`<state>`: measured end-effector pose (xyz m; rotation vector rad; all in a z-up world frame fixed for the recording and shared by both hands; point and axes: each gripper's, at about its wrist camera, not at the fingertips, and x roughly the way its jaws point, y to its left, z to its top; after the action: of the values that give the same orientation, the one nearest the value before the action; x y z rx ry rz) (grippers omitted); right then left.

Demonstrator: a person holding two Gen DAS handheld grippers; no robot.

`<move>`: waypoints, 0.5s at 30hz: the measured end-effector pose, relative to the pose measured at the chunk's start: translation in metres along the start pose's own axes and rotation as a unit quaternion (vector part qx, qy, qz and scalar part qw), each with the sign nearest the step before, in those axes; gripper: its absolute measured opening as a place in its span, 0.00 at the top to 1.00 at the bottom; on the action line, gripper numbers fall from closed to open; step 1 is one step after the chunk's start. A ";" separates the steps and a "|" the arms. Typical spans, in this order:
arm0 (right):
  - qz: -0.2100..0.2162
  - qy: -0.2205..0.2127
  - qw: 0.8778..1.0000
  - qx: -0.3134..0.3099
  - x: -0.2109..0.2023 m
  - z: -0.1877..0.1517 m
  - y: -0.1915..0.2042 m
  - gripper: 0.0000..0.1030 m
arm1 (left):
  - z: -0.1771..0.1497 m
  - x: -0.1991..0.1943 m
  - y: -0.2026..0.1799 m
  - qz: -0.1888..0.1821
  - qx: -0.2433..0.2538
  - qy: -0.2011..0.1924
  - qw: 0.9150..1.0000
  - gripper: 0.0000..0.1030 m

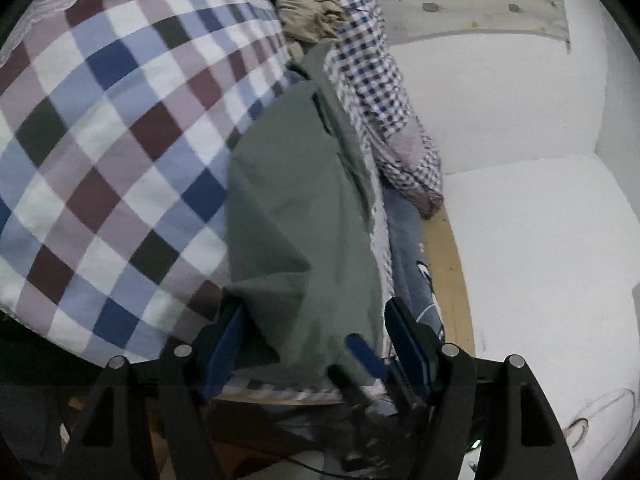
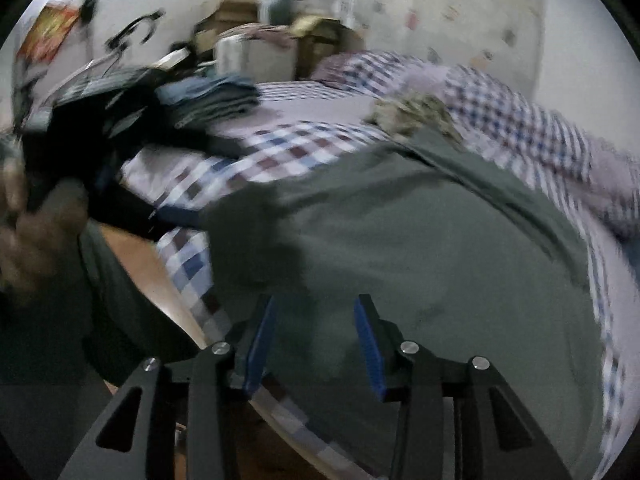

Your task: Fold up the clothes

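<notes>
A grey-green garment [image 1: 296,208] lies lengthwise on the checked bedsheet [image 1: 100,152], near the bed's right edge. My left gripper [image 1: 316,340] is open wide around the garment's near end, with a raised fold of cloth between its blue pads. One blue finger [image 1: 364,354] of the other gripper pokes in beside it. In the right wrist view the same garment [image 2: 420,248] fills the middle, and my right gripper [image 2: 316,336] is open just above its near edge. The left gripper's blue finger [image 2: 180,214] meets the cloth's left edge, and a blurred hand [image 2: 32,232] holds that gripper.
A crumpled beige garment [image 1: 308,12] and a small-check shirt [image 1: 376,92] lie beyond the grey one. Jeans [image 1: 412,248] hang over the bed's side above a strip of wooden floor [image 1: 448,264]. Folded clothes [image 2: 216,96] are stacked at the bed's far side.
</notes>
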<state>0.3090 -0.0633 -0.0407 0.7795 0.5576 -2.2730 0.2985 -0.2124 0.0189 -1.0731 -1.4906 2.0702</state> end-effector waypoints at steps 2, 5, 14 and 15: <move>-0.005 -0.006 0.999 -0.036 0.005 0.001 0.018 0.55 | 0.001 0.000 -0.002 -0.005 0.001 -0.001 1.000 0.29; -0.009 -0.013 0.997 -0.081 0.012 0.002 0.042 0.54 | 0.003 0.002 -0.001 -0.009 -0.003 -0.001 1.000 0.29; -0.069 -0.031 0.989 -0.123 0.040 0.003 0.077 0.53 | -0.005 -0.008 -0.016 -0.064 0.015 -0.012 0.998 0.29; -0.069 -0.034 0.989 -0.123 0.042 0.003 0.080 0.53 | -0.004 -0.009 -0.017 -0.069 0.015 -0.013 0.997 0.29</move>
<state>0.3386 -0.1389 -0.0796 0.5551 0.8632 -2.2890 0.3052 -0.2095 0.0375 -0.9075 -1.4968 2.0124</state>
